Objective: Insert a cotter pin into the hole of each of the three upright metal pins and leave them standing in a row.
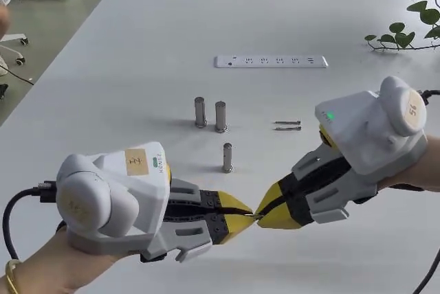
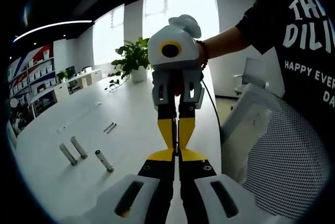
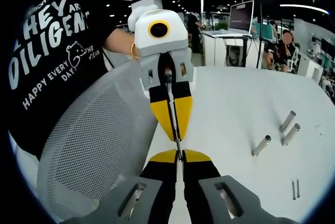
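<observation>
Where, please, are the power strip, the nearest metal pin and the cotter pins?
power strip [image 1: 271,62], head view, top face.
nearest metal pin [image 1: 227,157], head view, shaft.
cotter pins [image 1: 287,123], head view, upper pin's shank.

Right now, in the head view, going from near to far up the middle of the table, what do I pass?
Left gripper and right gripper tip to tip → lone metal pin → pair of metal pins → power strip.
</observation>
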A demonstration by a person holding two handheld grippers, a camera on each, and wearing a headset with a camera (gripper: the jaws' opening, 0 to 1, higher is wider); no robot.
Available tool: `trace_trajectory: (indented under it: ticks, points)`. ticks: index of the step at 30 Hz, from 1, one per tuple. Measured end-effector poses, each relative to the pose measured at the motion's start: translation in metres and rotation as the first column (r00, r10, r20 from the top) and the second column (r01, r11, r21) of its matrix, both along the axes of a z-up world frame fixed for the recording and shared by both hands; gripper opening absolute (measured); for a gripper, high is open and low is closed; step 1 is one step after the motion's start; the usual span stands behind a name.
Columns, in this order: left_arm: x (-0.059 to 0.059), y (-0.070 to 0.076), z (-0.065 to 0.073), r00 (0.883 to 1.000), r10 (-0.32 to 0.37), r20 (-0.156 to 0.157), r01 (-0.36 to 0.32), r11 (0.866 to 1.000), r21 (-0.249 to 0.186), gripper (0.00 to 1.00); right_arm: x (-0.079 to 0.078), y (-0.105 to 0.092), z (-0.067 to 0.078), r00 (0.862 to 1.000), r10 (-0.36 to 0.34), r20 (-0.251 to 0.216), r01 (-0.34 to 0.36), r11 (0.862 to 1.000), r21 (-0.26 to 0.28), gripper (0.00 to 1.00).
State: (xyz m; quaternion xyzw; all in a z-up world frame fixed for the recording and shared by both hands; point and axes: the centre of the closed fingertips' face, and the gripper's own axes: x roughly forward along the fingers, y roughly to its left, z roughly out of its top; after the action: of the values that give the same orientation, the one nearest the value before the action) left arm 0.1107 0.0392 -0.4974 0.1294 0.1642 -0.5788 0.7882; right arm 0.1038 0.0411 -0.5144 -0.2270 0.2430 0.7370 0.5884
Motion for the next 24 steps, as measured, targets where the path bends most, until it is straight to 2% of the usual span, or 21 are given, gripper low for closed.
trace_trajectory:
  ticks: [10, 12, 15, 19, 22, 24]
  points:
    - [0.002, 0.004, -0.004, 1.000, 0.023, -0.003, -0.023, 1.000, 0.010, 0.01, 0.001, 0.002, -0.001, 0.997, 0.036, 0.065, -0.034, 0.999, -0.041, 0.00]
    - [0.005, 0.005, -0.005, 0.998, 0.056, -0.028, -0.056, 0.998, 0.002, 0.01, 0.003, 0.003, -0.002, 0.997, 0.032, 0.067, -0.029, 0.999, -0.045, 0.00]
    - [0.011, 0.009, -0.005, 0.995, 0.095, -0.037, -0.096, 0.995, -0.008, 0.03, 0.009, 0.002, -0.002, 0.998, 0.015, 0.069, -0.013, 0.999, -0.043, 0.00]
    - [0.018, 0.015, -0.007, 0.988, 0.149, -0.044, -0.150, 0.989, -0.010, 0.08, 0.015, 0.000, -0.004, 0.997, 0.004, 0.080, 0.001, 0.998, -0.056, 0.00]
    - [0.027, 0.021, -0.007, 0.977, 0.208, -0.057, -0.209, 0.978, -0.026, 0.10, 0.027, -0.003, -0.010, 0.991, -0.006, 0.132, 0.020, 0.994, -0.104, 0.00]
    - [0.034, 0.027, -0.009, 0.967, 0.252, -0.045, -0.253, 0.967, -0.011, 0.10, 0.033, -0.002, -0.011, 0.988, -0.018, 0.156, 0.035, 0.993, -0.110, 0.00]
